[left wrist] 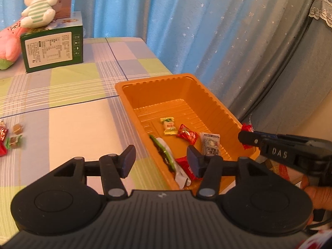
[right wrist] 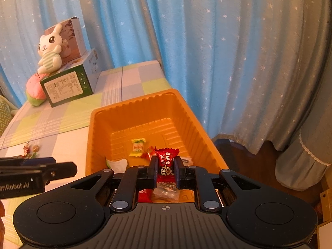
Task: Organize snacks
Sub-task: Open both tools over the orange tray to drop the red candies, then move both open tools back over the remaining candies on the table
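Observation:
An orange plastic tray point(left wrist: 145, 83) sits at the table's right edge and holds several wrapped snacks: a yellow candy point(left wrist: 169, 126), a red candy point(left wrist: 187, 134), a grey packet point(left wrist: 210, 143) and a long white and green packet point(left wrist: 166, 153). My left gripper point(left wrist: 161, 162) is open and empty, straddling the tray's near left wall. My right gripper point(right wrist: 165, 169) is shut on a red candy point(right wrist: 166, 159) above the tray's point(right wrist: 91, 124) near end. The right gripper also shows in the left wrist view point(left wrist: 247, 139). Loose candies point(left wrist: 12, 139) lie on the table at left.
A green box point(left wrist: 51, 49) with a white plush rabbit point(left wrist: 41, 2) on top stands at the table's back left, next to a pink plush point(left wrist: 9, 41). Blue starred curtains hang behind. The table edge runs just right of the tray.

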### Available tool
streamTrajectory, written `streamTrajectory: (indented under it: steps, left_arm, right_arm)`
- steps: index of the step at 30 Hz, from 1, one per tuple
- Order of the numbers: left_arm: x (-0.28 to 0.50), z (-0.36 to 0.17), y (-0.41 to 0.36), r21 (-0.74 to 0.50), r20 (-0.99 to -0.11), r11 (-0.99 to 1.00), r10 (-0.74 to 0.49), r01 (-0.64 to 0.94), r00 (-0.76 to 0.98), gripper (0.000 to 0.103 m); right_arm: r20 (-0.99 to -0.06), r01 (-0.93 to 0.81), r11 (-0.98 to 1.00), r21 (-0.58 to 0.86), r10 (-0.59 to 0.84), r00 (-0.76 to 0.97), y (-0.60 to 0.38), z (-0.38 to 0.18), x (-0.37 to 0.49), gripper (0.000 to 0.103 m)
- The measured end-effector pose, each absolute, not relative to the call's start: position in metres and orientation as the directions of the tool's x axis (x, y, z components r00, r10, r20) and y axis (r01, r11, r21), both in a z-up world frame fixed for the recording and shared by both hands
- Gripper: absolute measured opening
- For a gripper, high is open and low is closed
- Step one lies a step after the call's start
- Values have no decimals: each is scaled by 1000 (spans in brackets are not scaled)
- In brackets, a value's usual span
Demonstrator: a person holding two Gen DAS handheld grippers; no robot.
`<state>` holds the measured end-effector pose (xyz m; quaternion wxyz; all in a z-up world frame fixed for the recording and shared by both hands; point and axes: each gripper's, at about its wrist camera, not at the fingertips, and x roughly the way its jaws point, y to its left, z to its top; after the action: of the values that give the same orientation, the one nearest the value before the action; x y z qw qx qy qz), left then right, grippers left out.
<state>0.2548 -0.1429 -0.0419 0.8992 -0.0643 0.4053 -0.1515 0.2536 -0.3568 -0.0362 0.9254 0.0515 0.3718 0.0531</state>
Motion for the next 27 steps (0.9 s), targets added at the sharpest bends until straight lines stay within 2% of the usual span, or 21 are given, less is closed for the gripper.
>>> streamTrajectory:
  steps: [17,21,22,24,25,27]
  left_arm:
    - [253,-42,-127,-239,-705,953,-303,188,642,53]
    - [250,-43,-125,-235,-709,955,-297,182,640,57]
    - [249,-43,-124,-233,-708,955,-295,182,641,57]
    - [247,-43,-122,-227,-708,957,-288,179,645,60]
    - [245,-43,-121,-219,-707,959,-282,179,648,61]
    - [241,-41,-120,-190,-705,965,-262,180,659,64]
  right_arm:
    - [-688,-78,987,139,153,709,-344,-39,262,16]
    - [-663,-108,975,196,213,718,-346,-41,266,17]
    - [-660,-119,969,215,234,713,-347,-42,268,20]
    - [-658,-104,971,214,222,720,-350,-42,268,54]
    - [-651,-90,971,223,217,727,-353,-41,267,58]
    - [-646,-68,966,248,218,732,-358,-40,264,58]
